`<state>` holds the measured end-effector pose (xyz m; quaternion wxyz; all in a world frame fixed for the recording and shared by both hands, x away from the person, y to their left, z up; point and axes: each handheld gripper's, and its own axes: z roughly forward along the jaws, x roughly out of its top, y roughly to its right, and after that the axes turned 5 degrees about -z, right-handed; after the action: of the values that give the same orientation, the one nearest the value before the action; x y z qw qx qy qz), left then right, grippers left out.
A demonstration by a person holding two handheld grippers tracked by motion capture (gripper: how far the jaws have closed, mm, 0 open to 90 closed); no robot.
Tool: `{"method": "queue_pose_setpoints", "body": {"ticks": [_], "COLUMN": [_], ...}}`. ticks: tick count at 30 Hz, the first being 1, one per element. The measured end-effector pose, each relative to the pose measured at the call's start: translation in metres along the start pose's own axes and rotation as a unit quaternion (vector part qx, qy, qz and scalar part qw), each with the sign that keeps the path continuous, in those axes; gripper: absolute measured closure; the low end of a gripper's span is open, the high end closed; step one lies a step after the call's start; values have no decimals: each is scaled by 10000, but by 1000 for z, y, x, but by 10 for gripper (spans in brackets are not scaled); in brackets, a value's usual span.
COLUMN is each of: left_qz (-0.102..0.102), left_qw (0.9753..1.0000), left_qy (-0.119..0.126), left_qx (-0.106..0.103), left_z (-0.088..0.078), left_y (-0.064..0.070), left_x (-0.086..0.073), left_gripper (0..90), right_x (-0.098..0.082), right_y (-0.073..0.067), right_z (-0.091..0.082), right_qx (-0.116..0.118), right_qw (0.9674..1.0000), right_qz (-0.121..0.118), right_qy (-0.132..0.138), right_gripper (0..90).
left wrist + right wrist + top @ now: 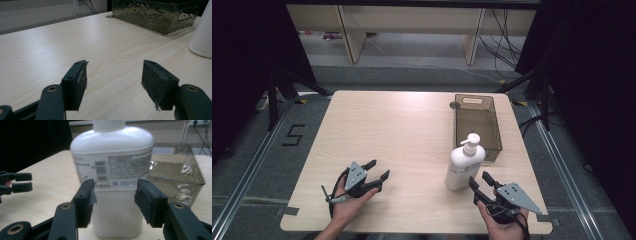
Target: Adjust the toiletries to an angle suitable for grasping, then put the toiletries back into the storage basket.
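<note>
We see the right gripper [482, 182] with its jaws spread wide, pointing at the white pump bottle [464, 165]. In the right gripper view the bottle [112, 170] stands upright just beyond the two pads [91, 200]; the pads frame its ribbed lower body, and we cannot tell whether either pad touches it. Nothing is pinched.

The left gripper [378, 170] also has its jaws spread, with bare table [112, 67] between them, holding nothing.

The bottle stands on the right half of the wooden table [402, 130], near the front edge, just in front of the near end of the translucent brown basket [497, 125]. From above, the two look very close, perhaps touching. The basket runs toward the far right corner, its handle cutout at the far end. In the left gripper view the bottle's ribbed base [202, 35] shows at the right edge, with the basket [150, 15] behind it.

The middle and left of the table lie open, and a broad stretch of free wood separates the two grippers.

The right hand [502, 222] comes in over the front edge near the right corner, gripper angled up and leftward toward the bottle. The left hand [347, 205] rests low near the front left, its gripper aimed up and to the right across the table.
</note>
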<state>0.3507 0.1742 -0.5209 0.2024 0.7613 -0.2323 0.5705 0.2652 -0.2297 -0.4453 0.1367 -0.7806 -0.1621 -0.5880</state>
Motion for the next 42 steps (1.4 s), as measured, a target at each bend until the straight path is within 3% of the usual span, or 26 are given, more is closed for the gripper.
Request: {"method": "queue_pose_setpoints", "body": {"ticks": [1, 2, 5, 8, 11, 14, 16, 18, 20, 21, 22, 23, 26, 30, 31, 35, 38, 42], "left_qz": [3, -1, -33, -34, -99, -105, -115, -90, -91, -104, -103, -103, -53, -8, -14, -1, 4, -22], "left_qw": [10000, 9999, 10000, 9999, 9998, 9996, 9997, 9997, 9996, 9996, 9996, 9996, 9997, 9997, 9997, 9997, 9997, 9997], "left_qy": [47, 104, 58, 109, 113, 254, 140, 142, 153, 154, 146, 138, 82, 67, 70, 76, 75, 58], "left_qx": [-4, -25, 56, 105, 139, 110, 178, 187, 198, 204, 207, 214, 236, 249, 249, 221, 226, 221], "left_z": [0, 1, -2, -2, -2, -1, -2, -2, -2, -2, -2, -2, -1, 0, 0, 0, 0, -1], "left_y": [0, -1, 1, 1, 1, 0, 1, 2, 2, 2, 2, 2, 3, 4, 4, 4, 4, 3], "left_x": [0, -1, -1, -1, -1, -2, -1, -1, -1, -1, -1, -1, -1, -1, -1, -1, -1, -1], "left_gripper": [363, 363, 361, 360, 360, 359, 359, 359, 357, 356, 355, 356, 354, 353, 353, 354, 355, 354], "right_x": [1, 2, 3, 5, 8, 12, 14, 15, 16, 17, 18, 19, 25, 34, 36, 48, 52, 62], "right_y": [0, 2, 4, 3, 3, 1, 1, 1, 1, 1, 0, 1, 0, 0, -1, -3, -6, -4], "right_z": [0, 0, -1, -3, -6, -7, -7, -8, -7, -7, -6, -6, -7, -8, -6, -1, 1, 8], "right_qx": [-62, -94, -125, -110, -225, -194, -292, -325, -368, -422, -320, -438, -391, -448, -344, -423, -433, -404], "right_qw": [10000, 9999, 9998, 9997, 9992, 9991, 9987, 9991, 9988, 9983, 9987, 9980, 9981, 9971, 9975, 9962, 9969, 9963], "right_qz": [34, -78, -90, 33, -91, -44, -154, -103, -69, -161, -81, -167, -111, -209, -126, -296, -172, -350], "right_qy": [16, 61, 143, 202, 314, 364, 387, 267, 302, 367, 381, 429, 466, 578, 612, 708, 632, 671], "right_gripper": [472, 463, 477, 504, 524, 529, 532, 530, 526, 524, 523, 523, 523, 526, 527, 531, 535, 535]}}
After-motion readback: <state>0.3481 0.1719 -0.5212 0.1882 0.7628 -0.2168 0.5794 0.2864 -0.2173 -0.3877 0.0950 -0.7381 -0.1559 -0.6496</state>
